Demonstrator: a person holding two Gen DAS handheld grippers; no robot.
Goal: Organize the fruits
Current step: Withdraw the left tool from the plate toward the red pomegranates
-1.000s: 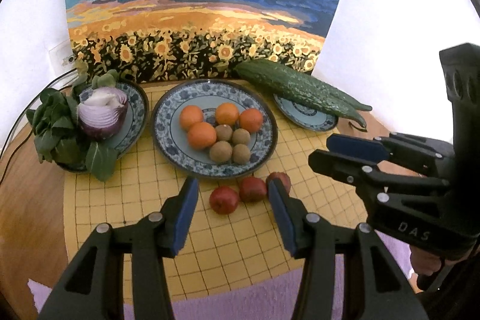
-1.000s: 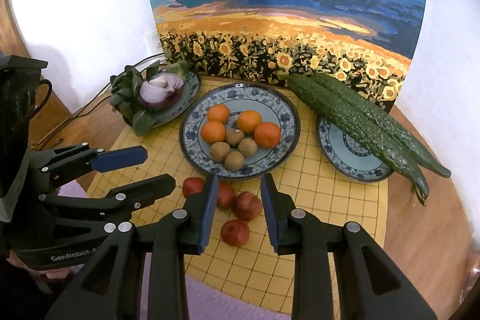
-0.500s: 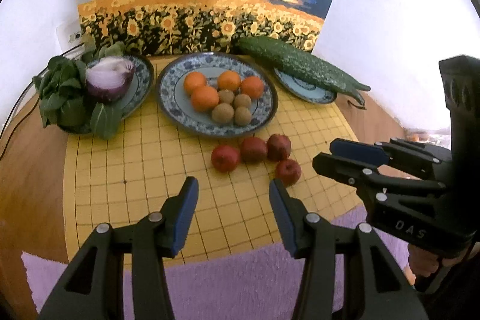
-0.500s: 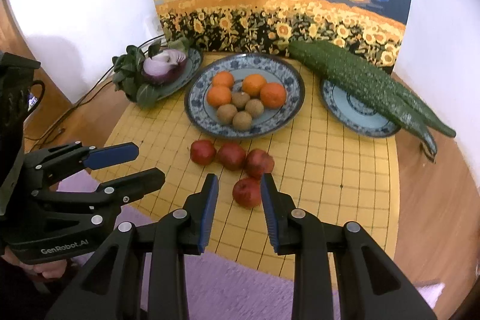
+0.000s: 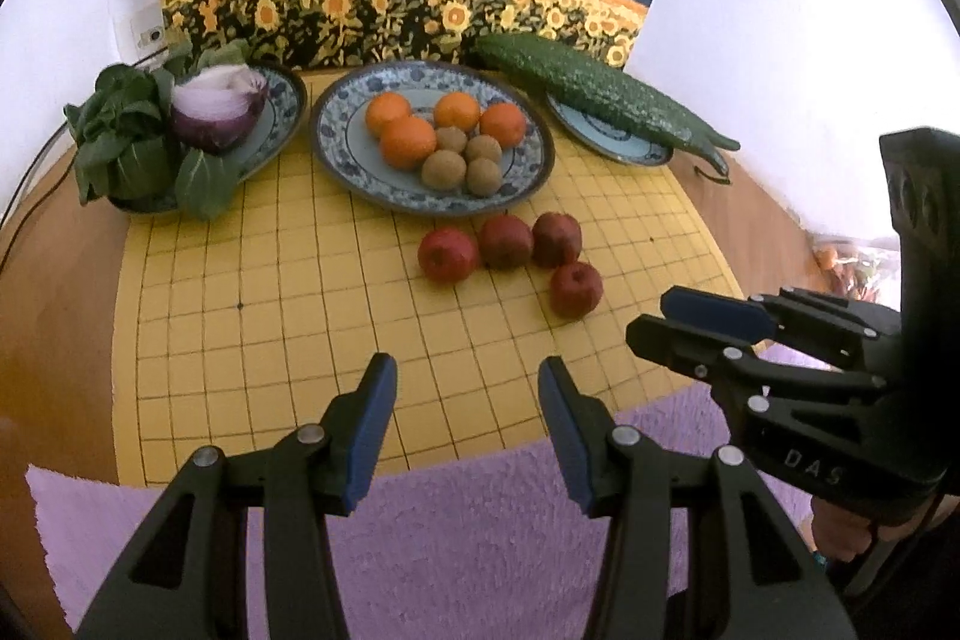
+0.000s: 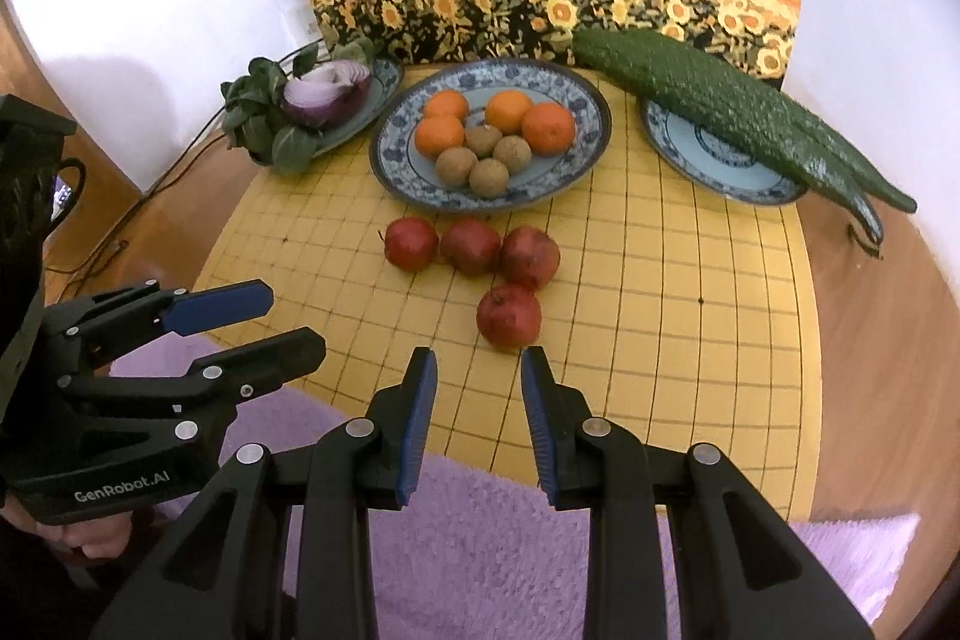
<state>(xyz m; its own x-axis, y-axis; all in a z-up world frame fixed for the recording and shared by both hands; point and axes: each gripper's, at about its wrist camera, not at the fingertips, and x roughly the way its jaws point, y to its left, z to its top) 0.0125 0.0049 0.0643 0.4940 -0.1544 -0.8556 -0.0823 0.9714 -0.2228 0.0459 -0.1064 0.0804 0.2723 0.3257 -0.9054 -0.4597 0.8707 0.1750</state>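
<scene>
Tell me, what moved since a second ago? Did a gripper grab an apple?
No grab yet. Both grippers drew back toward the purple cloth's edge, so the four red apples now lie ahead of the fingers. The left gripper and right gripper stayed open and empty. No fruit, vegetable or plate moved.

Both tools are matte black plastic with silver screws at the linkage joints and blue ribbed pads. The left claw [image 6: 237, 322] reads "GenRobot.AI" in white; the right claw [image 5: 690, 319] reads "DAS".

Yellow gridded mat [image 5: 288, 316], red apples [image 6: 509, 315], blue-patterned plate [image 6: 576, 100] (oranges [image 6: 548, 128] orange).
</scene>
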